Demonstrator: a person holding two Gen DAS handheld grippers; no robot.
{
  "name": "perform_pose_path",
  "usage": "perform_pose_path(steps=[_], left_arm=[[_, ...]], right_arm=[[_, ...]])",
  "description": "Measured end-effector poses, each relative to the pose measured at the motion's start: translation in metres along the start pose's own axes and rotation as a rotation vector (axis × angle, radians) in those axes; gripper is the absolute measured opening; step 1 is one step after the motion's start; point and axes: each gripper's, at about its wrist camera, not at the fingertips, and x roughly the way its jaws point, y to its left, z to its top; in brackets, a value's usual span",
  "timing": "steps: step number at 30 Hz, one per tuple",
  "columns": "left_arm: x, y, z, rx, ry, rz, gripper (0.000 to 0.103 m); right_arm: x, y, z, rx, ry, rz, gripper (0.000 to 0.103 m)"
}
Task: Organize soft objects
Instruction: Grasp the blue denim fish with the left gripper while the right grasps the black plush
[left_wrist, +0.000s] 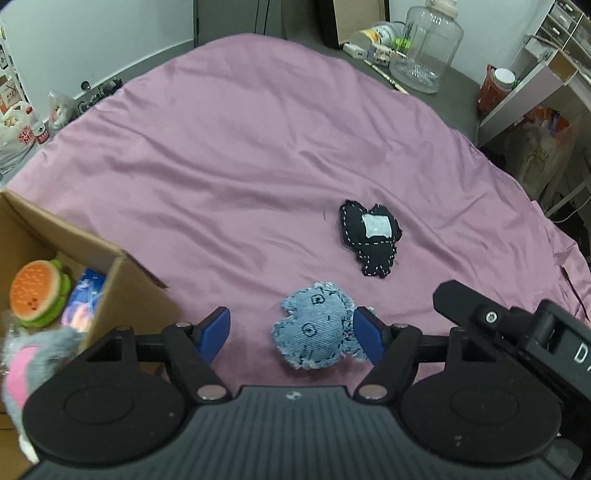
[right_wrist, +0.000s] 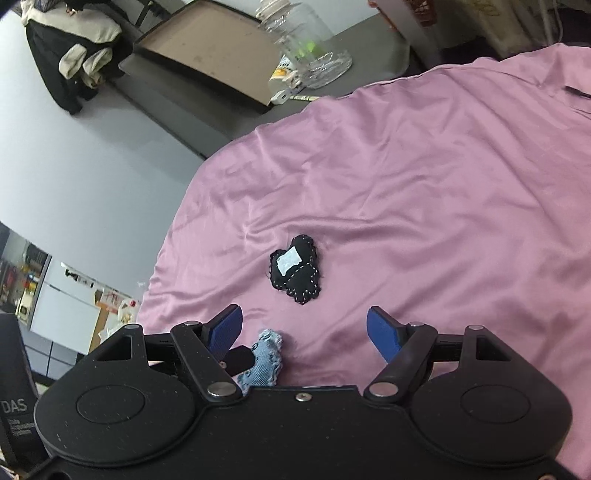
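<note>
1. Your left gripper (left_wrist: 291, 330) has its jaws wide, straddling the denim toy (left_wrist: 317, 328) on the pink cloth (left_wrist: 240, 166); the toy sits nearer the right jaw.
2. Centre it, then squeeze gently.
3. Your right gripper (right_wrist: 304, 334) is wide too, empty, black toy (right_wrist: 297, 271) ahead.
4. The cardboard box (left_wrist: 122, 291) waits at the cloth's near-left edge.

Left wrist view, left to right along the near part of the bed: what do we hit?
Burger plush in the cardboard box → denim plush between the open left gripper fingers → black stitched plush, farther back → right gripper body at the right edge.
</note>
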Motion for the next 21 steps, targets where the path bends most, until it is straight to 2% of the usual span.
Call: perform_pose_path(steps=[2,5,6,7,8,10,13,21], left_arm=[[0.008,-0.002,-0.002,-0.002,0.006,0.004,0.071],[0.022,-0.003,-0.003,-0.001,0.032,-0.003,0.062],[0.026,-0.003,-0.003,-0.001,0.042,-0.008,0.05],[0.029,-0.003,-0.004,-0.002,0.05,-0.023,0.031],[0.03,-0.003,-0.003,-0.004,0.046,-0.031,0.028],[0.024,-0.002,0.0,-0.012,0.012,-0.016,0.025],[0.013,-0.001,0.01,-0.012,-0.056,0.004,0.024],[0.018,0.005,0.035,-0.051,-0.091,0.019,0.024]], right_arm=[[0.008,-0.004,0.003,-0.006,0.032,0.012,0.074],[0.017,-0.006,0.008,-0.035,0.048,-0.01,0.074],[0.02,-0.008,0.01,-0.037,0.051,-0.005,0.074],[0.022,-0.01,0.012,-0.036,0.055,0.002,0.074],[0.025,-0.012,0.014,-0.035,0.057,0.007,0.074],[0.03,-0.015,0.017,-0.04,0.061,0.003,0.074],[0.035,-0.015,0.023,-0.049,0.049,0.004,0.074],[0.06,-0.007,0.026,-0.093,0.07,-0.001,0.072]])
